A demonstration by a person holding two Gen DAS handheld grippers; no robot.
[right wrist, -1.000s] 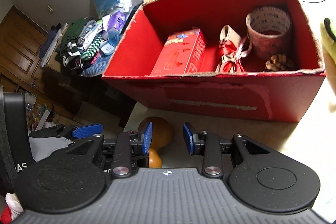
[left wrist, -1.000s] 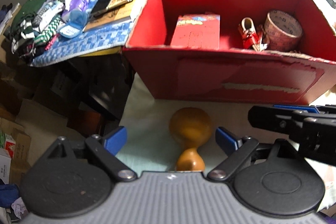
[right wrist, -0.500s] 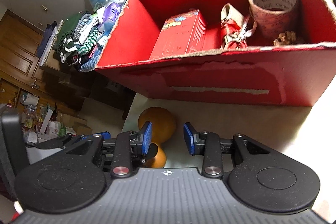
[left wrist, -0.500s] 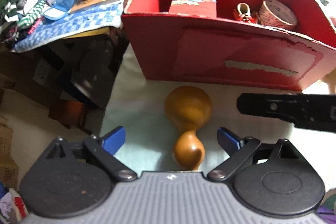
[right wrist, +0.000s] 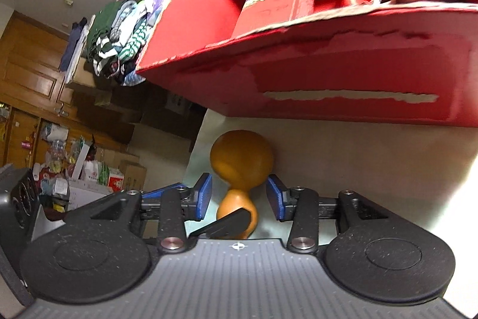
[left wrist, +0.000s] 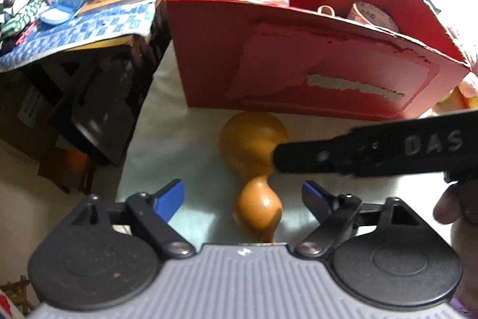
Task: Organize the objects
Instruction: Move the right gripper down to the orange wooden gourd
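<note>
Orange gourd [right wrist: 240, 166] lies on surface just in front of red box [right wrist: 343, 73]. Right gripper [right wrist: 239, 201] jaws open, straddling its neck; left gripper [left wrist: 242, 199] jaws wide open, empty.

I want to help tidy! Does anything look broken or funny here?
Yes. The red box has its front skin torn off in a pale ragged patch, and its rim is frayed. The orange gourd lies on its side outside it.

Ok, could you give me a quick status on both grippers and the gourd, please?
Left gripper open. Right gripper open, straddling gourd. Gourd on table beside red box. Nothing blocking.
</note>
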